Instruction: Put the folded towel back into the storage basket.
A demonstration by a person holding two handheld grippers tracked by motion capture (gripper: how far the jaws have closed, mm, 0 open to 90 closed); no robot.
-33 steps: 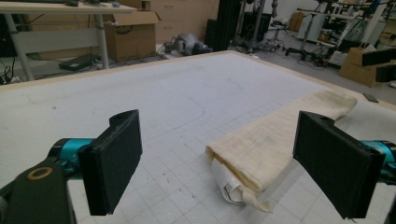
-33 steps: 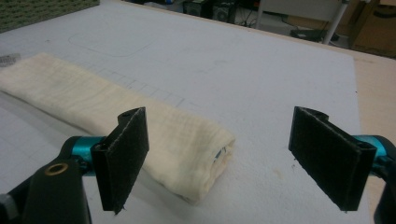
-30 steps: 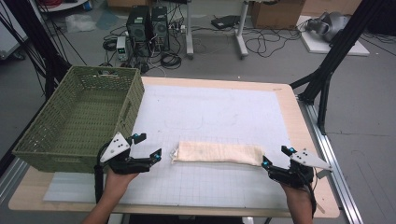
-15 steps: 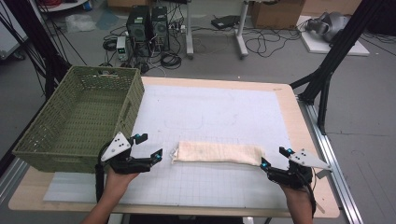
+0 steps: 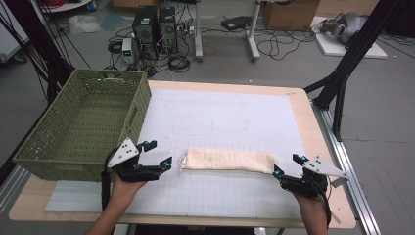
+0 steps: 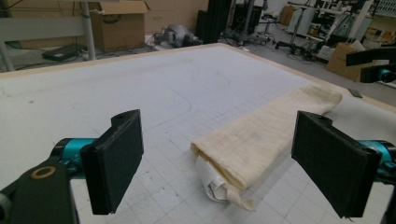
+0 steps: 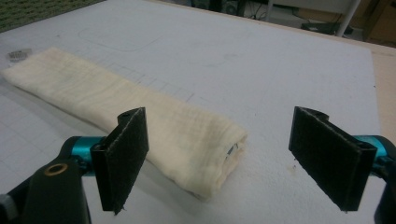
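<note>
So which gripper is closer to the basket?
Left. The left gripper sits just beside the basket; the right gripper is past the cloth's far end.

Black gripper [image 5: 159, 154] jaws, teal fittings

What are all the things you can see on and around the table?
Folded cloth: one, cream, lying on the mat near the table's front, between the two grippers.
Basket: one, green woven, on the table's left edge.
Mat: one, white with a grid, covering most of the table.
Table: one, light wood.
Computer towers: two, black, on the floor behind the table.
Cardboard boxes: brown, on the floor at the back; count unclear.
Left gripper: one, black, jaws open, by the cloth's left end.
Right gripper: one, black, jaws open, by the cloth's right end.
</note>
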